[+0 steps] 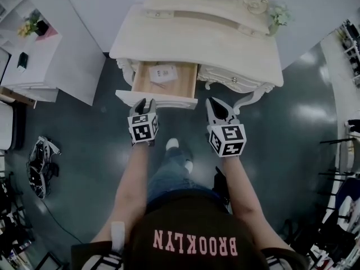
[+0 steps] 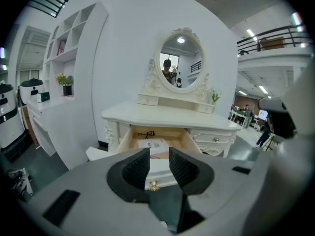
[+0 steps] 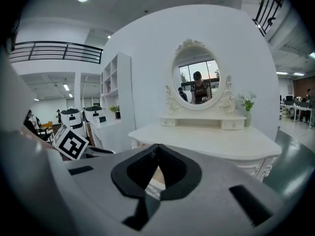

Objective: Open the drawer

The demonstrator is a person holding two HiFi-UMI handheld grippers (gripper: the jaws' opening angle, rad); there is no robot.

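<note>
**Friend:** So, nearest first: what are your tongs doing?

**Me:** My left tongs (image 2: 158, 154) stand partly open with nothing pressed between the pads. Through the gap I see the small gold knob (image 2: 154, 186) on the drawer front, beyond the tips and untouched. My right tongs (image 3: 156, 149) are closed tip to tip on nothing, just off the drawer's right corner.

**Friend:** And the drawer?

**Me:** The drawer (image 1: 147, 84) is just past my left tips, pulled well out from under the surface (image 1: 197, 38) of the white dressing table, on its left side. A white card (image 1: 163, 73) lies on its wooden floor. Something small and dark (image 2: 146, 133) sits at the back; I can't tell what.

**Friend:** How would it handle?

**Me:** I'd judge it stiff and light: a wooden box with a painted front and almost nothing in it, so it should slide rather than need hauling. The knob is the place to grip, in the middle of the front panel. It's little and looks like polished metal, so likely slippery. I'd close squarely round it and pull straight, since a skewed pull could jam the box in its opening.

**Friend:** Much left to do?

**Me:** It looks open enough to me. Farthest off, the oval mirror (image 2: 180, 60) stands against the wall.
</note>
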